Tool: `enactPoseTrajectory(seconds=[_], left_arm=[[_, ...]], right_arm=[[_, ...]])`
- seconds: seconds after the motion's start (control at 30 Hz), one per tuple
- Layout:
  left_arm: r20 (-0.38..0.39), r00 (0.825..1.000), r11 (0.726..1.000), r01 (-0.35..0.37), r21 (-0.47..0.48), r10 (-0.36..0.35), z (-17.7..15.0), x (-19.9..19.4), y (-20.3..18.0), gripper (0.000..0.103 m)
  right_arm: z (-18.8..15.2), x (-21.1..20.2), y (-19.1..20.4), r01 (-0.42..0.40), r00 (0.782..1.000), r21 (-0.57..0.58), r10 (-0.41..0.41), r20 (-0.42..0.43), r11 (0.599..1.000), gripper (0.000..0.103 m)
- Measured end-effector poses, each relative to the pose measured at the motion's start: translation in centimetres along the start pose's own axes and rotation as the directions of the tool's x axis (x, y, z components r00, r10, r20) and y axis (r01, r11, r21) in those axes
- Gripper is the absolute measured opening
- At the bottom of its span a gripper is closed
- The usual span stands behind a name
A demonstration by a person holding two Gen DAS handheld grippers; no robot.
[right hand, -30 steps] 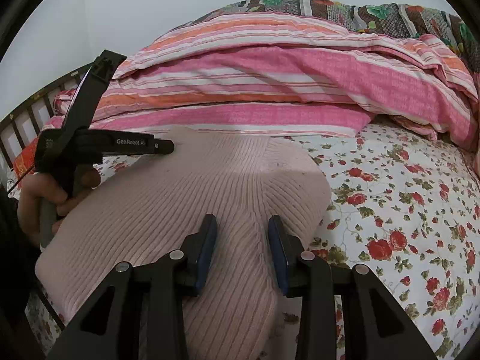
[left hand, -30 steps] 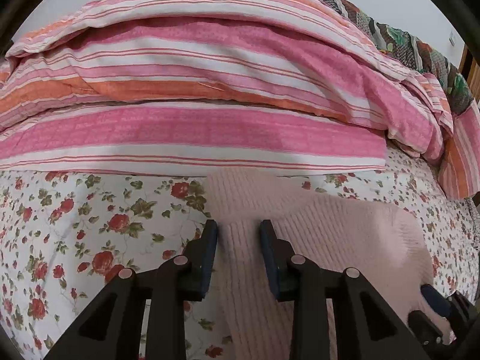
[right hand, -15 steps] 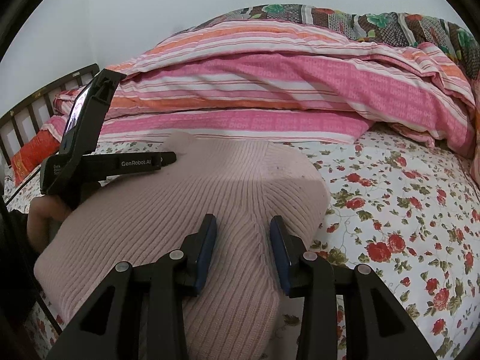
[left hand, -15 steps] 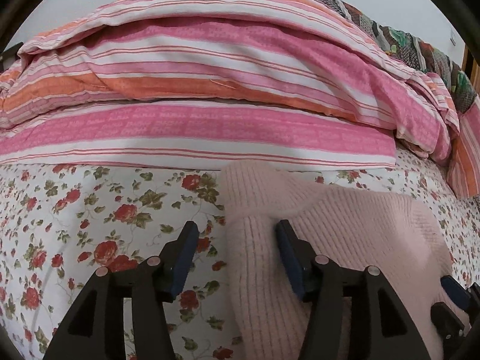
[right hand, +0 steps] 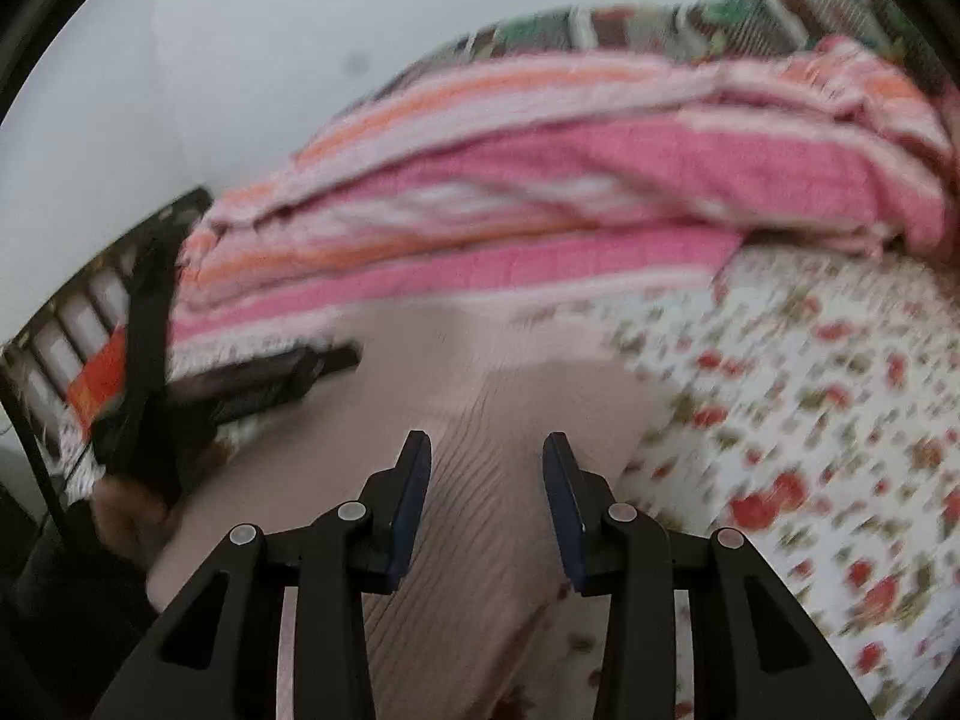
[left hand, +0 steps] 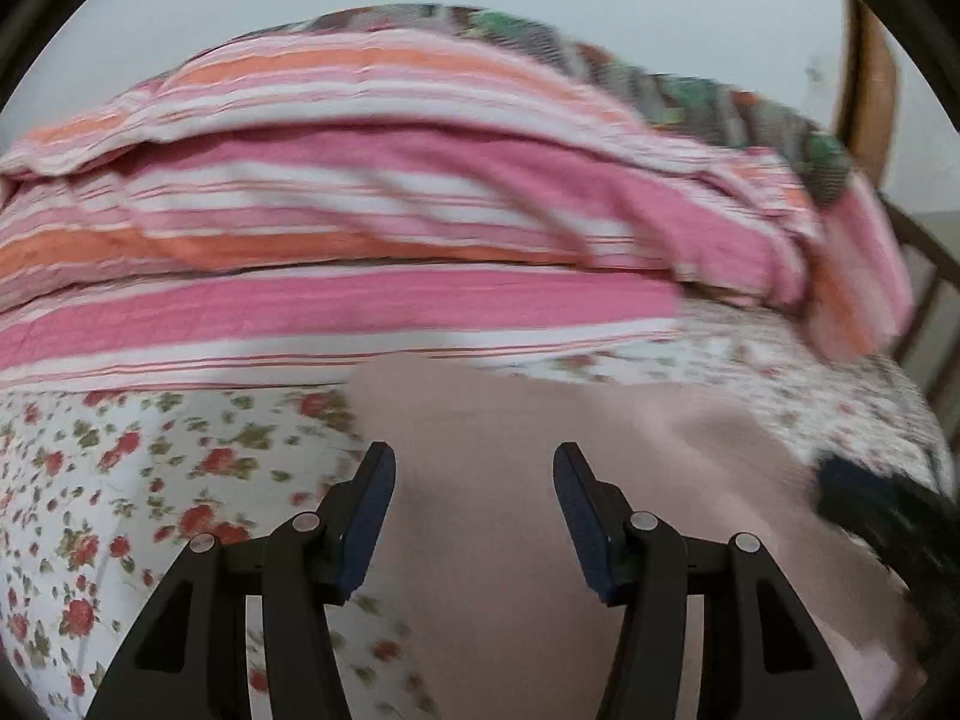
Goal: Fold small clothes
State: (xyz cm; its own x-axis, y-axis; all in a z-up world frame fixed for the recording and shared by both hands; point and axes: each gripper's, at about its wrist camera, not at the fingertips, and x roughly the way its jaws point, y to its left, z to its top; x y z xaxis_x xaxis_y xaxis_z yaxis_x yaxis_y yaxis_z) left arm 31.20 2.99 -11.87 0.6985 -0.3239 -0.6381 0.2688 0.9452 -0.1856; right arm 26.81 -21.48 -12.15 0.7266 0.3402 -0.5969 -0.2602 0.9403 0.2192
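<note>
A pale pink ribbed knit sweater (left hand: 480, 396) lies on the floral bedsheet (left hand: 120, 480). My left gripper (left hand: 473, 456) hovers open just above the sweater's left part, its blue pads clear of the knit. In the right wrist view the sweater (right hand: 336, 468) spreads to the left. My right gripper (right hand: 487, 441) is over its right end with its jaws opening; the knit lies between and under the fingers, and the pads do not press on it. A hand (right hand: 126, 510) holds the left gripper at the sweater's far edge. Both views are motion-blurred.
A bulky pink, orange and white striped quilt (left hand: 360, 210) is heaped along the back of the bed, with a patterned cover (right hand: 660, 24) behind it. Dark wooden bed rails (right hand: 60, 348) stand at the left, and a wooden post (left hand: 870, 90) at the right.
Both grippers have let go of the sweater and lifted a little. The left jaws spread wide first; the right jaws have widened since half a second ago. The sweater lies flatter.
</note>
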Motion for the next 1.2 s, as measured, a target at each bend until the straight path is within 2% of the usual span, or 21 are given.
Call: enactPoseTrajectory(seconds=[0.03,0.1,0.13,0.17,0.23,0.37,0.43,0.5,0.6,0.73,0.83,0.9,1.1,1.2], left_arm=[[-0.007,0.999,0.999,0.034,0.009,-0.034,-0.4,-0.6,-0.4,0.053],[-0.046,0.998,0.999,0.046,0.026,-0.044,-1.3,-0.6,-1.0,0.053],[-0.086,0.996,0.998,0.036,0.046,-0.032,-2.4,0.0,-1.5,0.053],[-0.088,0.996,0.998,0.003,0.065,0.003,-3.3,0.3,-1.9,0.054],[-0.044,0.999,0.997,-0.023,0.075,0.026,-4.1,-0.6,-2.0,0.054],[-0.048,0.999,0.998,-0.018,0.055,0.021,-4.1,-2.1,-1.8,0.053],[-0.045,0.999,0.997,-0.018,0.074,0.022,-4.6,-3.3,-2.1,0.054],[-0.036,0.999,0.997,0.001,0.076,0.001,-5.1,-4.3,-2.1,0.054],[-0.022,1.000,0.998,0.021,0.060,-0.019,-6.3,-5.7,-2.2,0.054],[0.004,0.999,0.998,0.039,0.041,-0.039,-8.5,-6.7,-2.3,0.059],[0.030,0.999,0.998,0.043,0.042,-0.044,-10.1,-7.0,-2.2,0.064],[0.050,0.998,0.998,0.032,0.053,-0.035,-10.9,-6.9,-2.3,0.066],[0.089,0.996,0.998,-0.011,0.069,0.005,-11.4,-7.2,-2.6,0.070],[0.084,0.996,0.998,0.005,0.056,-0.010,-11.3,-7.1,-2.3,0.071]], right_arm=[[0.1,0.6,0.1,0.038,0.999,-0.013,-0.038,-0.005,0.999,0.044],[-0.6,3.1,-0.2,0.058,0.996,-0.024,-0.060,-0.073,0.998,0.043],[-1.2,4.0,-0.4,0.074,0.993,-0.023,-0.076,-0.090,0.997,0.042],[-1.3,4.3,-0.7,0.080,0.992,-0.010,-0.080,-0.093,0.997,0.042],[-0.9,4.0,-1.1,0.070,0.994,0.013,-0.069,-0.089,0.997,0.044],[-0.6,3.0,-0.6,0.089,0.992,-0.008,-0.090,-0.089,0.996,0.043],[-0.4,1.4,-0.6,0.064,0.995,0.007,-0.063,-0.076,0.998,0.043],[-0.9,-0.4,-0.3,0.005,0.998,0.028,-0.003,-0.058,1.000,0.043],[-2.3,-2.2,0.5,-0.034,0.999,0.004,0.034,-0.037,0.999,0.043],[-4.9,-1.9,1.4,0.000,0.998,-0.056,-0.004,-0.063,0.998,0.042],[-6.0,-1.9,0.7,0.010,1.000,-0.047,-0.012,-0.026,0.999,0.049],[-5.9,-1.8,0.4,0.003,1.000,-0.027,-0.004,-0.031,1.000,0.051],[-6.4,-1.9,1.1,0.039,0.999,-0.059,-0.039,-0.004,0.998,0.052],[-6.5,-1.9,1.2,0.048,0.999,-0.067,-0.048,0.004,0.997,0.052]])
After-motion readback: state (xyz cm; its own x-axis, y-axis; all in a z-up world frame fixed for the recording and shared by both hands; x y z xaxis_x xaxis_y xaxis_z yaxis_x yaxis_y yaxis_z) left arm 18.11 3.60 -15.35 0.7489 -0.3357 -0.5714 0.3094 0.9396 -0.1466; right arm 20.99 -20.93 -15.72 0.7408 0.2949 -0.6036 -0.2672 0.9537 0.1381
